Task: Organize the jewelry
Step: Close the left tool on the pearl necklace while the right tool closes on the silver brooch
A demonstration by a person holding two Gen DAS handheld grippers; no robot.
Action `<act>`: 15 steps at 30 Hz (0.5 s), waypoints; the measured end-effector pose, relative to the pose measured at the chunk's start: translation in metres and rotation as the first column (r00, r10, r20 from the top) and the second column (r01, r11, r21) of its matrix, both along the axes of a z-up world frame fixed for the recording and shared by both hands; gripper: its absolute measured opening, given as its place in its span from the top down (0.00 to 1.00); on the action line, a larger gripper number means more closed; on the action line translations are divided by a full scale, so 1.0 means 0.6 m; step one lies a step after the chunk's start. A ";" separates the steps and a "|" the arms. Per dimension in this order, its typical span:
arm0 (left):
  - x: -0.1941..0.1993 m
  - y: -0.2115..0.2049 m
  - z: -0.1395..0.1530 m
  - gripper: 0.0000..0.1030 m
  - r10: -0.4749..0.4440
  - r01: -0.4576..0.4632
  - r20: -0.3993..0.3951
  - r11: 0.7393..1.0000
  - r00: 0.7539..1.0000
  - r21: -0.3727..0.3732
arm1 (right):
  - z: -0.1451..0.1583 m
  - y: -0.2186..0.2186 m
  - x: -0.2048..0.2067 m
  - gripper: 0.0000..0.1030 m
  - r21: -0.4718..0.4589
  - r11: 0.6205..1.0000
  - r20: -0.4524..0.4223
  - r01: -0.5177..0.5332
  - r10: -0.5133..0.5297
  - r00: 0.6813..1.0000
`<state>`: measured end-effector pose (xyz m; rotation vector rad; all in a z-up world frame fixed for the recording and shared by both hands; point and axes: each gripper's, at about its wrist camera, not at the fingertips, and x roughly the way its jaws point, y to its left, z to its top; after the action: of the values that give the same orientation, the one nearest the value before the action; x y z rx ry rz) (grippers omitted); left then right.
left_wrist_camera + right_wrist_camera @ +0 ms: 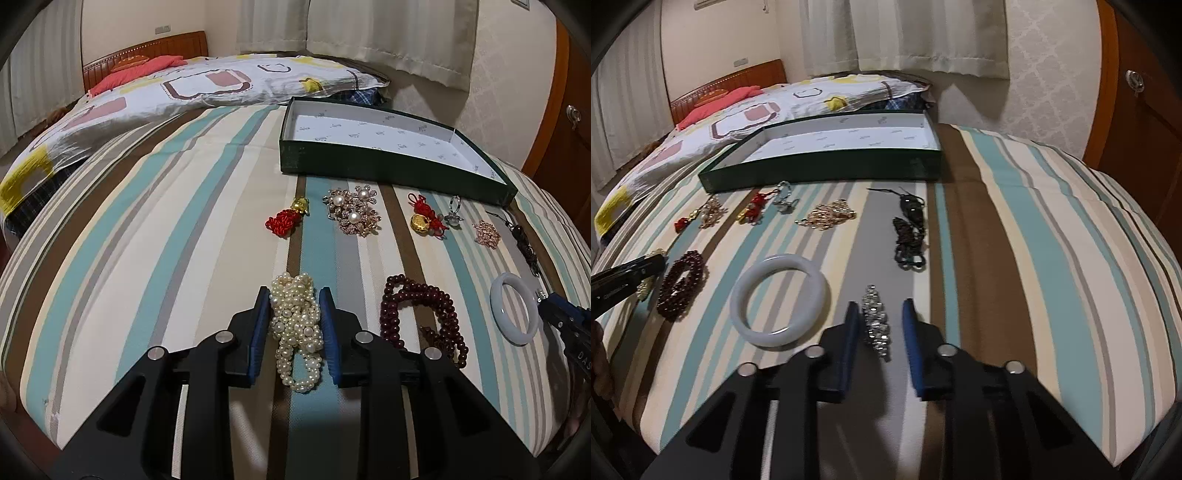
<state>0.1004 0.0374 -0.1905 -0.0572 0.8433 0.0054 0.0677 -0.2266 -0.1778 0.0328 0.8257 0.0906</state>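
Both claws down on the bed (184,229), pieces laid out in rows on the striped sheet

Nearest: left claw (293,325) is clamped on the pearl bundle (295,332); blue pads press both sides of the heap, a loose loop hangs free toward the camera. Judgement: lift slowly and straight, since that trailing loop could snag or drag a neighbour

Right claw (881,332) straddles the crystal piece (876,325). Jaws stand narrowly apart; daylight shows on either side, pads not yet pressing. The piece lies lengthwise along the fingers, so closing should catch its narrow width. Judgement: keep tips low against the sheet before closing, as a thin hard item may slip out or tilt

Just beside: white bangle (778,300) to the left of the right claw, then dark red bead strand (421,317) between bangle and pearls. Both apart from the claws, though the bangle is near enough to be nudged

Further: red knot charm (286,221), pearl brooches (352,214), second red charm with gold bell (424,218), ring (454,212), small rose-gold piece (487,232), black cord piece (910,232)

Farthest: green box (369,168), open, white-lined, nothing in it yet. Judgement: carry over the far row, high enough to clear the box wall, then release low inside
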 end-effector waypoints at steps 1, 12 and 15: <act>0.000 0.000 0.000 0.74 0.001 -0.001 0.001 1.000 1.000 -0.001 | 0.000 0.001 0.000 0.87 0.011 1.000 -0.003 -0.011 0.011 1.000; -0.003 0.007 0.002 0.75 0.012 -0.012 0.002 1.000 1.000 -0.005 | 0.004 0.001 -0.002 0.87 0.033 0.999 -0.001 -0.017 0.017 1.000; -0.005 0.007 0.006 0.75 0.017 -0.017 0.008 1.000 1.000 -0.005 | 0.010 0.001 -0.003 0.87 0.037 0.999 0.010 -0.017 0.017 1.000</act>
<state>0.0975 0.0416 -0.1867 -0.0692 0.8350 0.0185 0.0656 -0.2261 -0.1716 0.0605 0.8142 0.1218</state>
